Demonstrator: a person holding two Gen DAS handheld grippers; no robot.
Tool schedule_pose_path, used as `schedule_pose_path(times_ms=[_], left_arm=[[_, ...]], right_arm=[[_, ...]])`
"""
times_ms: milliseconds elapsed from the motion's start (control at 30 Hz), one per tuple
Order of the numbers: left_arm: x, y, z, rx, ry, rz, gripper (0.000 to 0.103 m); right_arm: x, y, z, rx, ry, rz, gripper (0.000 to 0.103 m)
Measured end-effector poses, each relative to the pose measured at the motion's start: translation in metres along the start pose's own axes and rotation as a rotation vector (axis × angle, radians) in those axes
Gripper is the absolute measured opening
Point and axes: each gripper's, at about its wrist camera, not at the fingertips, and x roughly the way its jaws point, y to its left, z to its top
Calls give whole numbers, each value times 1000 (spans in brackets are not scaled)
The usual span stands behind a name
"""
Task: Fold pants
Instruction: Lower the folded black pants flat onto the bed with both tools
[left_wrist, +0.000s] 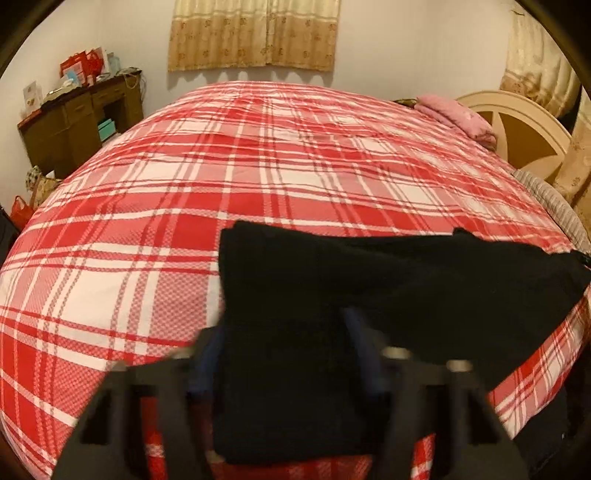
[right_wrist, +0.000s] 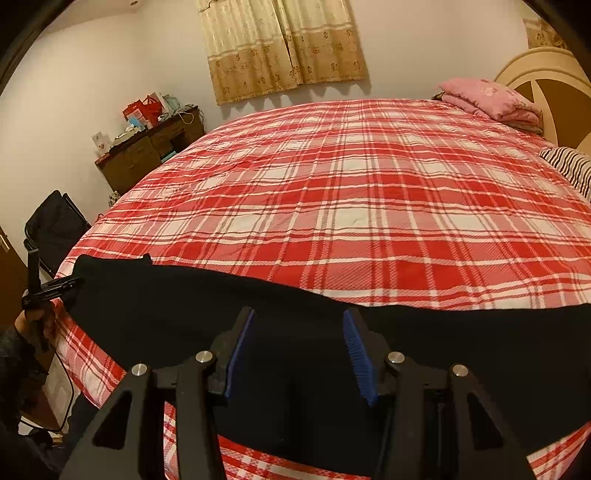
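Black pants lie across the near edge of a bed with a red plaid cover. In the left wrist view the pants stretch off to the right and one end of them runs back toward the camera. My left gripper straddles that end. Its fingers are blurred, they stand well apart, and black cloth fills the gap. My right gripper hovers over the pants' middle with its blue pads apart and cloth below them. At the far left of the right wrist view a hand holds the left gripper at the pants' corner.
A folded pink blanket and a striped pillow lie by the cream headboard. A brown desk with bags stands against the far wall. A black chair stands by the bed's left corner, and a cable hangs there.
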Motion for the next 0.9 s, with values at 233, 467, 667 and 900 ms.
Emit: schedule_pose_path(times_ms=[233,467,667,900], left_arm=[[-7,13,2,-105,-34,-108,24],[-19,42,12,-216,-50,-159,24],[-31,69,12,-224,-81,-69,24],[-16,70,0,-220,-58,-25,32]], right_arm=[[11,7,-2,18,19,8,51],[14,22,5,-11,22,18,51],[21,37,6,-26,26,58,51],[41,44,-12,-26,88,45,51]])
